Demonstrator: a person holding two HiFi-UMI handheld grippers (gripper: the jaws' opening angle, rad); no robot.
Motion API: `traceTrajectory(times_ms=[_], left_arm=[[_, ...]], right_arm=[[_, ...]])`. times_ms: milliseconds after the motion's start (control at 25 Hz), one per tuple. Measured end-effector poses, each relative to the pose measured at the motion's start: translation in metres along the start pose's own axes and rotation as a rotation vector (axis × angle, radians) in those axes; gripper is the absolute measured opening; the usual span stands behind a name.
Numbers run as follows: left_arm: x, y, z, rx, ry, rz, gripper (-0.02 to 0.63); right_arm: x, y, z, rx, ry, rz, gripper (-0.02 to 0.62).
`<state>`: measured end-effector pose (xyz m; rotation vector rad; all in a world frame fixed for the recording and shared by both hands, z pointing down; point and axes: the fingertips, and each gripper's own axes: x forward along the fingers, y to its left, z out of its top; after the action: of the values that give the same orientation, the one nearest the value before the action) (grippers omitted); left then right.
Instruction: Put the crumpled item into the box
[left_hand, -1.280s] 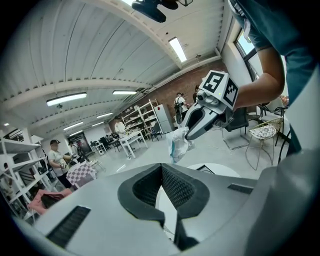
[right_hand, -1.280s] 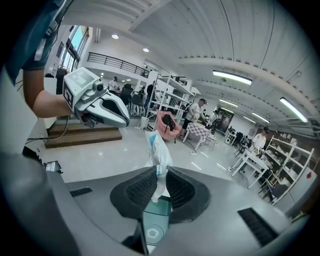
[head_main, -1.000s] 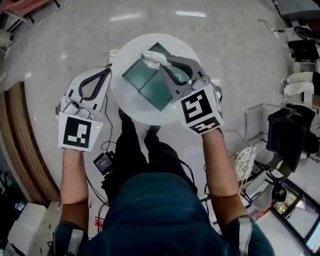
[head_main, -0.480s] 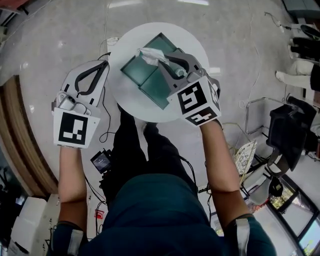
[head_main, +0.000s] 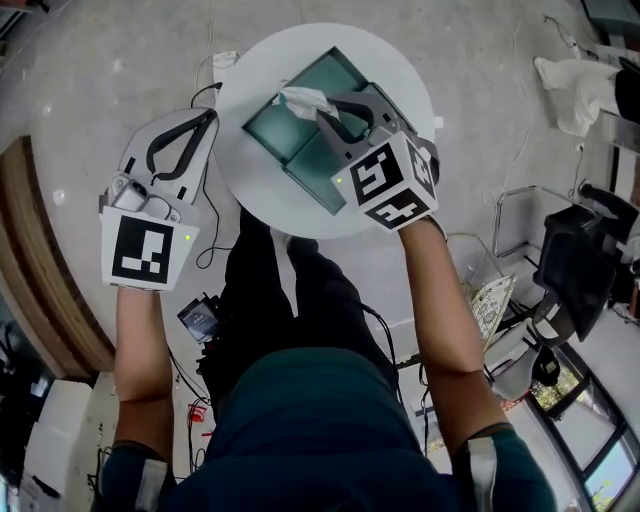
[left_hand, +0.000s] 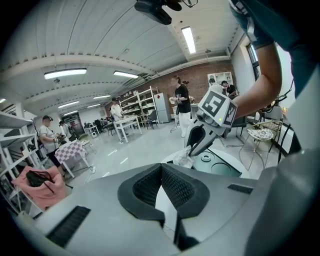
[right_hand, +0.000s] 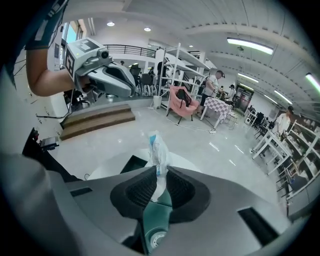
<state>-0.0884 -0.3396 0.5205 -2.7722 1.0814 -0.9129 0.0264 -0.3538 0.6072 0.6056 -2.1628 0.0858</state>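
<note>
Glossy grey floor (head_main: 110, 60), round white table (head_main: 250, 195) bearing open green box (head_main: 300, 145). Right gripper (head_main: 320, 107) pinches crumpled white wrapper (head_main: 302, 98); left gripper (head_main: 205, 117) pressed together.

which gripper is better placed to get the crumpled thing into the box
Right. The right gripper is shut on the crumpled item just over the green box; the left gripper is shut, empty, off beside the table.
</note>
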Motion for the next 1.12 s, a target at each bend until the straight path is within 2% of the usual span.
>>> traceTrajectory(times_ms=[320,760,1120], left_arm=[[0.017,0.001,-0.028,-0.029,0.02,-0.016,0.018],[0.014,0.003,-0.028,-0.034,0.026,-0.019,0.018],[0.01,0.003,-0.023,-0.019,0.021,-0.019,0.018]], right_arm=[[0.042,0.008,-0.026,-0.008,0.064,0.038,0.074],[0.053,0.011,-0.042,-0.024,0.154,0.06,0.085],[0.049,0.002,-0.042,-0.028,0.186,0.003,0.141]])
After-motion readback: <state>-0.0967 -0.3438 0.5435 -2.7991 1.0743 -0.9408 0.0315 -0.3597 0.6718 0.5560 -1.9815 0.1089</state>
